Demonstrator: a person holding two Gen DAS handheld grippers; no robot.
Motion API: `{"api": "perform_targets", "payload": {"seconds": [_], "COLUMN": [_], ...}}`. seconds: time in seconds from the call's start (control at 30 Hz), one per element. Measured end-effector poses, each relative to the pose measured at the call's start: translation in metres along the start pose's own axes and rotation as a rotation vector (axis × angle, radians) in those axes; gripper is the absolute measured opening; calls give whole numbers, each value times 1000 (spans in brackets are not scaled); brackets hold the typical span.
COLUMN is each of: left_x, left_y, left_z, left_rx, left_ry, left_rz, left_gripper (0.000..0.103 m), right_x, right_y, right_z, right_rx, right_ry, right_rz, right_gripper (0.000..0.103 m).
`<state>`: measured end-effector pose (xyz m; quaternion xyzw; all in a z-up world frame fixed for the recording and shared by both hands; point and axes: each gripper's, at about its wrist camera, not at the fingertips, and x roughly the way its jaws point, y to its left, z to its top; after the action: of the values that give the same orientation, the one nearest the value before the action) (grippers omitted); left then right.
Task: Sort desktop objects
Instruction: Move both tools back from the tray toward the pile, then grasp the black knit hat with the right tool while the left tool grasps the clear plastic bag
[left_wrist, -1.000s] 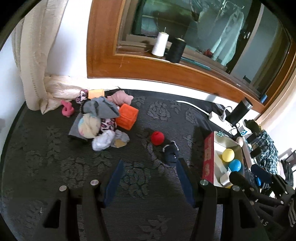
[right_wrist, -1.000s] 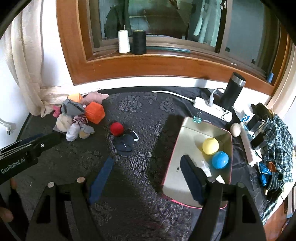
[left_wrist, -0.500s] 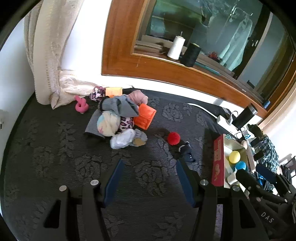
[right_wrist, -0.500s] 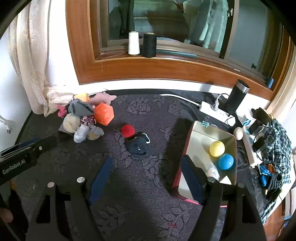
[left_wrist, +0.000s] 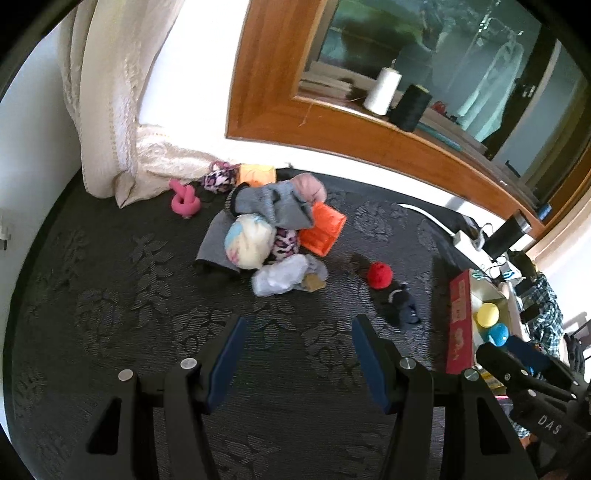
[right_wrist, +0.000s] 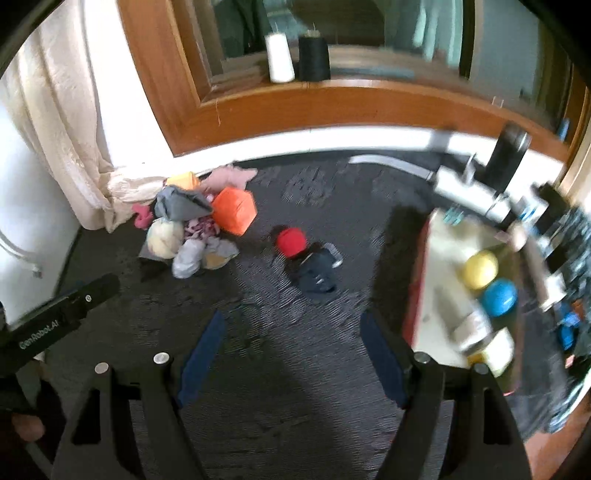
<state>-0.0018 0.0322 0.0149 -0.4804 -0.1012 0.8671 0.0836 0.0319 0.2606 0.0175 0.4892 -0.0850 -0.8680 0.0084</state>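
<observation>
A heap of socks and soft toys (left_wrist: 258, 236) lies at the back left of the dark patterned desk cloth, with an orange cube (left_wrist: 322, 232) against it. A red ball (left_wrist: 379, 274) and a dark navy sock (left_wrist: 402, 308) lie to its right. A red-sided box (left_wrist: 460, 317) at the right holds a yellow ball (left_wrist: 487, 314) and a blue ball (left_wrist: 498, 333). My left gripper (left_wrist: 299, 328) hangs open and empty above bare cloth, short of the heap. My right gripper (right_wrist: 293, 325) is open and empty too, just short of the navy sock (right_wrist: 317, 275) and red ball (right_wrist: 291, 242), left of the box (right_wrist: 436, 273).
A cream curtain (left_wrist: 107, 110) hangs at the back left. White (left_wrist: 382, 90) and black (left_wrist: 412, 107) thread cones stand on the wooden window sill. A power strip, a dark tumbler (right_wrist: 509, 158) and a plaid cloth crowd the right edge. A pink ring toy (left_wrist: 184, 199) lies by the curtain.
Both views have shifted left: the heap now sits nearer the middle of the left wrist view, and the box has slid to the right edge of the right wrist view. Both grippers stay open.
</observation>
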Motion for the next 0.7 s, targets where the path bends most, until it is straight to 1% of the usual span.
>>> {"api": "perform_targets", "payload": {"seconds": [0.03,0.17,0.37,0.7], "left_x": [4,21,53,123], "left_y": [3,15,21,28], "left_z": [1,4,12,21], "left_rx": [-4,-15,-14,-10], "left_ry": [7,35,85,189], "left_rz": [4,21,24,22], "left_gripper": [61,61,61,61], "right_x": [6,20,46,85], "right_y": [-2,1,-7,-28], "right_z": [0,4,13,22], "right_rx": [17,23,59,115], "right_ry": [17,35,76,148], "right_rz": [15,29,6,-33], "right_gripper": [79,79,79,79]}}
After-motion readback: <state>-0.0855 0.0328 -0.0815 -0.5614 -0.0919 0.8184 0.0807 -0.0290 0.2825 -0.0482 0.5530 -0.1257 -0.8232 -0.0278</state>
